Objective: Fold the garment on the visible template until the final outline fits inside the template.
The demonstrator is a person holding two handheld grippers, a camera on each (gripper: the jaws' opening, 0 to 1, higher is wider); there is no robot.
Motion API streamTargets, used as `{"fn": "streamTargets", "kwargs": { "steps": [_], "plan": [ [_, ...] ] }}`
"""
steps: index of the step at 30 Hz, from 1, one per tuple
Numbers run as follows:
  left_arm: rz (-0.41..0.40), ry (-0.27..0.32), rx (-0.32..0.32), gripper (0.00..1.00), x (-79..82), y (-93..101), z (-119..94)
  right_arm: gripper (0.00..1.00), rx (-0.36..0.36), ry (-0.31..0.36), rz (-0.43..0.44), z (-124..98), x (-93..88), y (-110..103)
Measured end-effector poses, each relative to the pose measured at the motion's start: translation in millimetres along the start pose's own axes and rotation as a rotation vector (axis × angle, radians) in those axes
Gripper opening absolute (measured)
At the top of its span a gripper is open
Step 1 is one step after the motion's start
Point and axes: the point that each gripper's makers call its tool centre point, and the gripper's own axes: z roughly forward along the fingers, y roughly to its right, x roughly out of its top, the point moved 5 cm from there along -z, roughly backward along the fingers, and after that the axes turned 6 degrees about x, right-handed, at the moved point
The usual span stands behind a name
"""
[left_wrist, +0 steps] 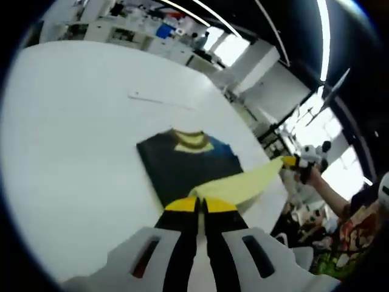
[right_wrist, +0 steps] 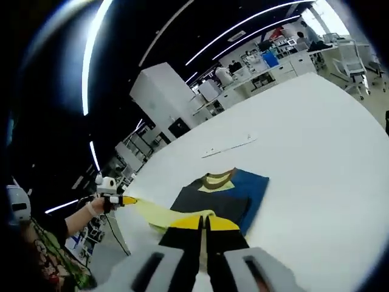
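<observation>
White table [left_wrist: 79, 152] spreads wide ahead of the left gripper [left_wrist: 201, 205] in the left gripper view, with a workshop of shelves and benches beyond its far edge under ceiling strip lights. Jaws drawn together, yellow tips side by side, pinching the near edge of the yellow cloth [left_wrist: 243, 182]. Cloth stretched taut from these tips out to the right, ending at the right gripper [left_wrist: 290, 162], seen small there with a hand behind it. Folded garment [left_wrist: 185, 161] lying flat on the table just ahead of the tips: dark body, blue showing at its far right side, yellow-trimmed collar at its far edge. Yellow cloth overlapping the garment's near right corner. Thin flat strip [left_wrist: 161, 99] well beyond the garment, apart from it. Template outline not made out in this view.

Same white table [right_wrist: 328, 140] in the right gripper view, running away ahead and right, dark ceiling with light strips above, white cabinets and benches past the far edge. Right gripper [right_wrist: 202, 222] jaws closed together on the yellow cloth [right_wrist: 159, 215], tips touching. Cloth running left from the tips to the left gripper [right_wrist: 123, 200], held by a hand, sleeve and patterned clothing at the lower left. Garment [right_wrist: 225, 194] just ahead of the tips, dark with blue along its right side, collar farthest away. Thin strip [right_wrist: 230, 147] farther on, well apart.
</observation>
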Motion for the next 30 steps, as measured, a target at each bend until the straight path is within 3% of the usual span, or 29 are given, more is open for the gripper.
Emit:
{"fn": "streamTargets", "kwargs": {
  "steps": [8,9,11,14,23,26,30],
  "plan": [
    [-0.019,0.079,0.009,0.00,31.3,-24.2,14,0.00,-0.020,0.082,-0.019,21,33.9,17],
    [-0.040,0.094,0.007,0.00,29.5,-22.9,14,0.00,-0.025,0.087,-0.022,25,38.7,21],
    [-0.074,0.135,0.000,0.00,43.7,-29.4,23,0.00,-0.037,0.101,-0.021,34,52.1,34],
    [-0.067,0.137,-0.002,0.00,56.6,-35.8,39,0.00,-0.062,0.101,-0.027,46,62.6,50],
    [-0.080,0.166,0.045,0.00,80.1,-60.2,75,0.00,-0.106,0.070,-0.043,78,72.0,81],
    [-0.098,0.130,0.061,0.00,74.2,-69.7,90,0.00,-0.130,0.039,-0.036,87,65.1,93],
    [-0.130,0.139,0.063,0.00,72.1,-79.6,102,0.00,-0.160,-0.007,-0.029,96,51.2,109]
  ]
}}
